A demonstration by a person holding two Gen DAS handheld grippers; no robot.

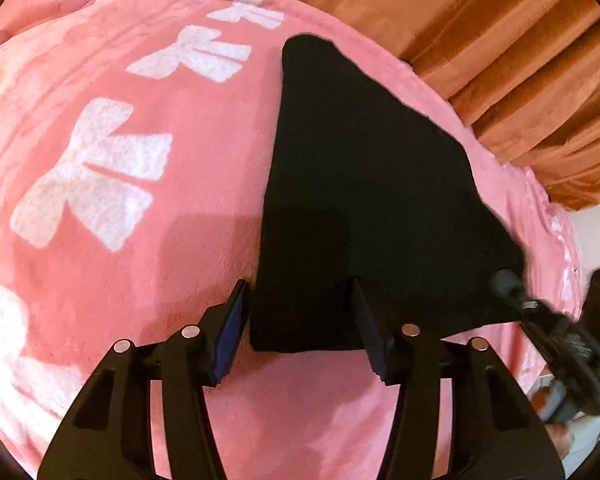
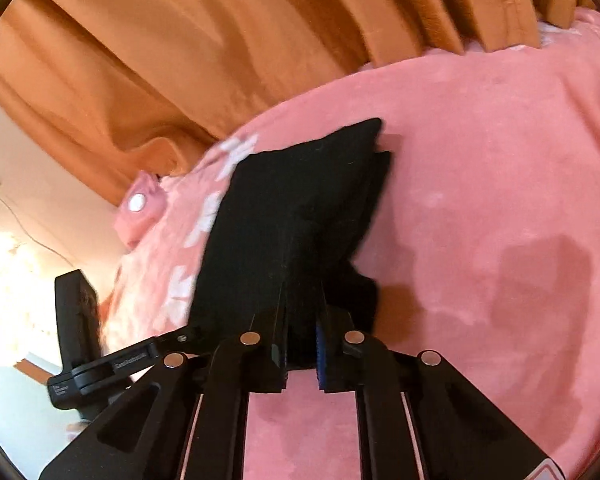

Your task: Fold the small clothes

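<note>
The black garment [image 1: 364, 200] lies on the pink blanket [image 1: 140, 280], its long axis running away from the left gripper [image 1: 300, 332], which stands open at the near edge. The right gripper [image 2: 302, 344] is closed on the garment's right corner, lifting it.

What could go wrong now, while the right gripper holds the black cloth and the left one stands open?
1. The right gripper pinches only one corner of the black garment, so the fabric may slip out or bunch.
2. The left gripper is open, one finger over the near edge; the cloth is not held there and could drag across the pink blanket.
</note>
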